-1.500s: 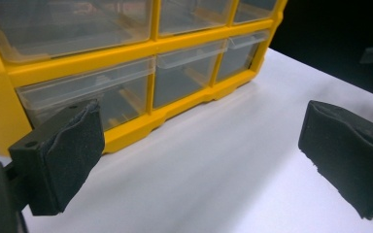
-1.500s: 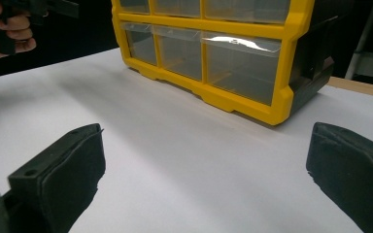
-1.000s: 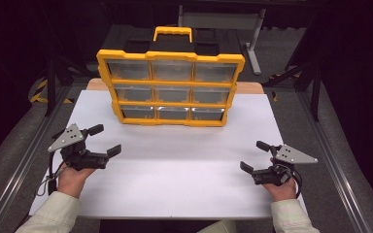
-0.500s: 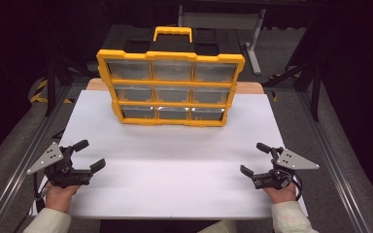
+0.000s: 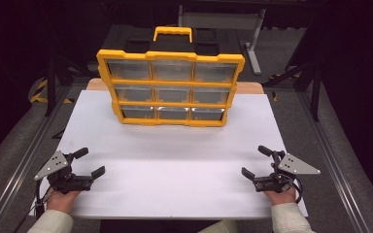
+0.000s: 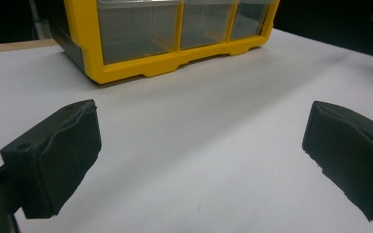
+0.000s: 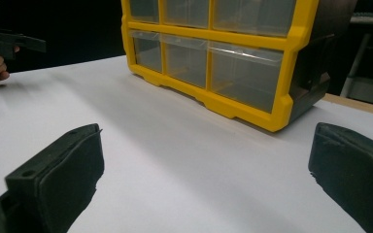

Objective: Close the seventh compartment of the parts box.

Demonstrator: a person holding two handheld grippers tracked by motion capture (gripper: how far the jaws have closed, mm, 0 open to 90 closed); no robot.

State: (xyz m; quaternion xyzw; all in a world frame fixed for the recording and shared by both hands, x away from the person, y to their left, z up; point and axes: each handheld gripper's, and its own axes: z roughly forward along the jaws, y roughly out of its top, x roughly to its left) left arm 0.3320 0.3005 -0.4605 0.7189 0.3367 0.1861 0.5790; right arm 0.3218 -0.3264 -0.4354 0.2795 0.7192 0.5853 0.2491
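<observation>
White table [image 5: 175, 160]: yellow drawer organizer [image 5: 171, 90] stands well beyond both released hand-held grippers [image 5: 86, 162] [image 5: 255, 161].

Yellow nine-drawer organizer [image 5: 171, 90] stands upright at the table's far middle.

White table top [image 5: 175, 160], grey floor [image 5: 9, 160], metal stand [image 5: 252, 29] behind.

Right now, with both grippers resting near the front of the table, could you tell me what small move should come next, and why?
Probably bring one gripper, say the right gripper, forward toward the yellow drawer organizer. Both it and the left gripper are open and hold nothing, with bare white tabletop between them and the organizer, whose drawers all look shut.
</observation>
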